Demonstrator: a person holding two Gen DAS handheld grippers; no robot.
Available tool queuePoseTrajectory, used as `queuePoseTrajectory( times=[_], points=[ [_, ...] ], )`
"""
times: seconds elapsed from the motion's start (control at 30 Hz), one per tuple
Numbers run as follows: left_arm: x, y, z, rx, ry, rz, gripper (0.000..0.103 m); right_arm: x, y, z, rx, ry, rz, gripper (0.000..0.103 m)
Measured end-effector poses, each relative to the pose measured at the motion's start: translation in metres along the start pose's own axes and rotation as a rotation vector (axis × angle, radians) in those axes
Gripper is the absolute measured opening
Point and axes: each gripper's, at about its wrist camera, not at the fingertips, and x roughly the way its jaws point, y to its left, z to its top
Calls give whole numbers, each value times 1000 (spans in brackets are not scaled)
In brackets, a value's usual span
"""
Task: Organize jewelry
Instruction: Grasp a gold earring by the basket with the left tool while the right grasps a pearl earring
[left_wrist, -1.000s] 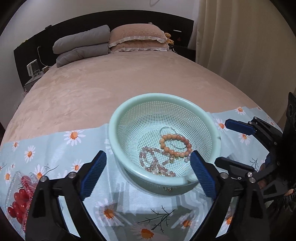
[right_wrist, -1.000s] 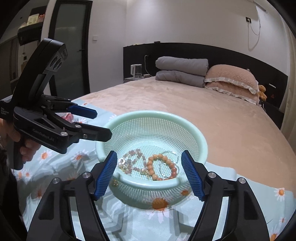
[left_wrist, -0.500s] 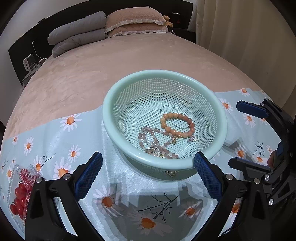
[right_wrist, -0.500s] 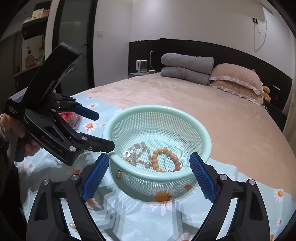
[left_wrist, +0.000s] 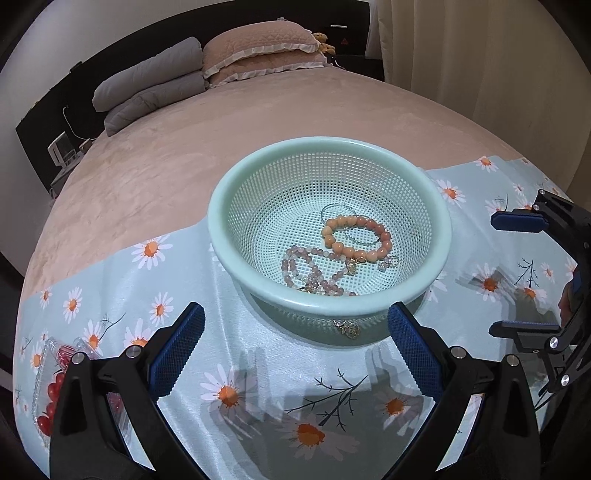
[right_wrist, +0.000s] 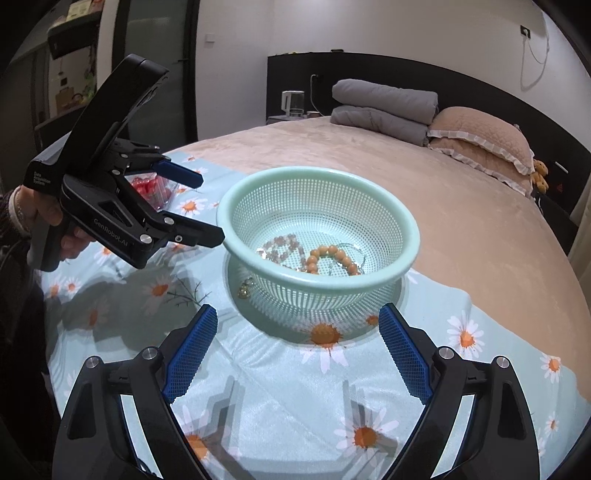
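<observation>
A mint-green mesh basket (left_wrist: 236, 184) (right_wrist: 406, 229) stands on a daisy-print cloth on the bed. Inside lie an orange bead bracelet (left_wrist: 354, 240) (right_wrist: 332, 258), a pink bead bracelet (left_wrist: 310, 271) (right_wrist: 280, 247), a thin silver ring and small gold charms. A gold pendant (left_wrist: 349, 328) (right_wrist: 245, 288) hangs outside the basket's wall. My left gripper (left_wrist: 295, 347) (right_wrist: 201, 206) is open and empty, just short of the basket. My right gripper (right_wrist: 297, 347) (left_wrist: 517, 273) is open and empty, on the basket's other side.
A clear tray of red beads (left_wrist: 55, 384) (right_wrist: 151, 188) lies on the cloth (left_wrist: 258, 387) at the left edge. Grey and pink pillows (left_wrist: 207, 70) lie at the headboard. A curtain (left_wrist: 480, 55) hangs along the bed's right side.
Both grippers have pulled back and risen from the basket, so it looks farther off. Both stay open and empty. The jewelry in the basket has not moved.
</observation>
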Motion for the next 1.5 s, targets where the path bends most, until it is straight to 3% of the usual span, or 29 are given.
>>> queuePoseTrajectory(
  times=[0.4,0.6,0.9,1.17,1.23,1.37,1.5],
  points=[
    [7,-7,-18,57,120,-9,97,-6,14,-38,-78,166,39,85],
    [16,-14,-24,77,146,12,97,-18,25,-54,-59,135,107,85],
    [37,-14,-29,47,190,25,97,4,68,-51,-174,125,211,83],
    [51,-5,-28,-45,161,16,97,21,94,-51,-259,155,267,69],
    [56,-9,-28,-35,178,3,97,23,97,-53,-284,159,281,61],
    [60,-16,-26,-32,166,3,97,25,97,-52,-282,173,304,59],
    [68,-25,-27,-41,159,4,97,27,102,-51,-295,209,335,41]
  ],
)
